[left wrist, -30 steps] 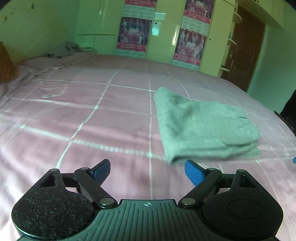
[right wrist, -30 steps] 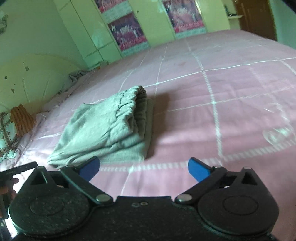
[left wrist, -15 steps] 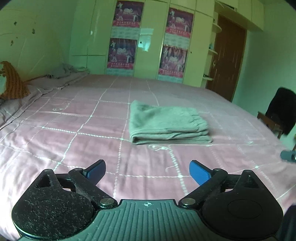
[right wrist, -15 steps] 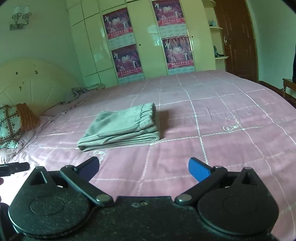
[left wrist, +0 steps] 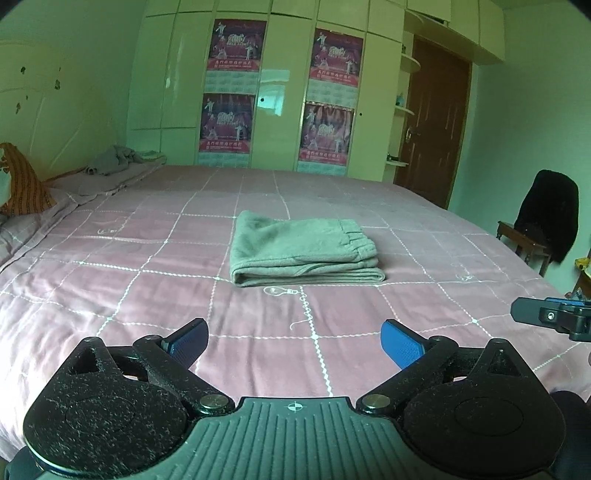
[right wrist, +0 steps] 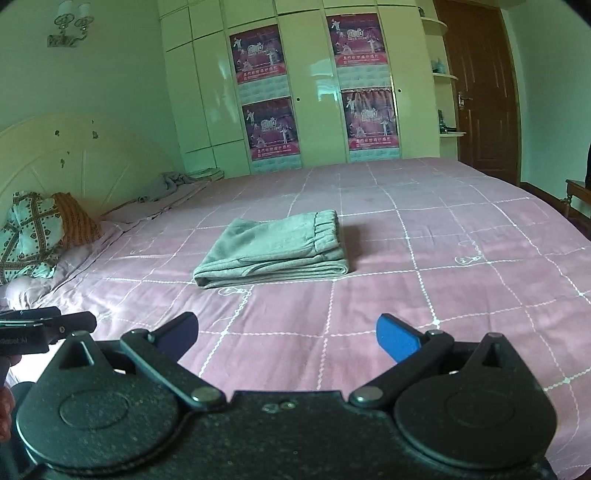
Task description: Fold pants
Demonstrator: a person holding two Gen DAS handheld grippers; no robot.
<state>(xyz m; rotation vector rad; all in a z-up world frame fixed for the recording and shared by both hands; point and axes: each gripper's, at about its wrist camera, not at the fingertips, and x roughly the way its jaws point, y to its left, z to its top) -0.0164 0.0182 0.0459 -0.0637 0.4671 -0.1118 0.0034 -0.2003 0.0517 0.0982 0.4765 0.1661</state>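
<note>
Red wardrobe posters [left wrist: 236, 122] with "2010" just legible; smaller lines too blurred to read. Seen only from the right wrist: twin-bulb wall lamp [right wrist: 70, 22] and patterned pillow [right wrist: 26, 236]. Seen only from the left wrist: dark garment draped over a wooden chair [left wrist: 546, 218]. Left hand-held gripper [left wrist: 295, 343] spread wide, blue pads holding nothing, touching nothing. Right hand-held gripper [right wrist: 286, 334] likewise wide apart and empty. Folded grey-green fleece pants [left wrist: 303, 251] flat on the pink checked bed [left wrist: 110, 280], well ahead of both, elastic waistband toward the right.

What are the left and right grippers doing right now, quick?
Left gripper: open, holding nothing.
Right gripper: open, holding nothing.
The folded pants lie on the bed, apart from both.
</note>
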